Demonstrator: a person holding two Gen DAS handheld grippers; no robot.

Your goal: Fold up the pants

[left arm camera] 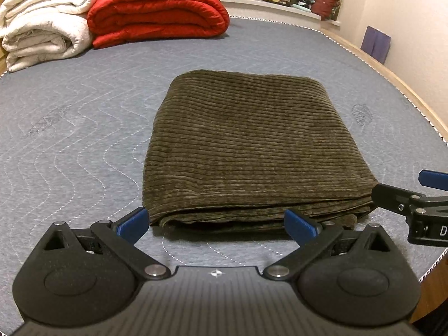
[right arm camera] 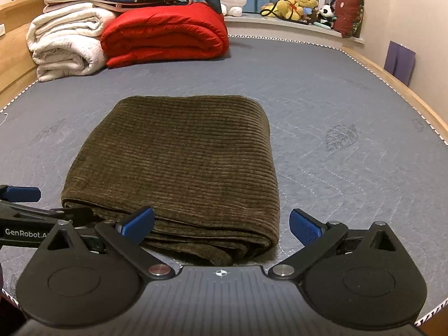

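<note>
1. Pants [left arm camera: 246, 145], olive-brown ribbed corduroy, folded into a thick rectangle, flat on grey quilted bed mattress [left arm camera: 84, 128].
2. Left tongs [left arm camera: 215, 222] spread wide, empty, just short of the fold's near edge.
3. Right tongs [right arm camera: 221, 222] likewise wide apart, gripping nothing, at the near right corner.
4. Red folded quilt [right arm camera: 168, 32] and white rolled blankets [right arm camera: 64, 42] well beyond.
</note>
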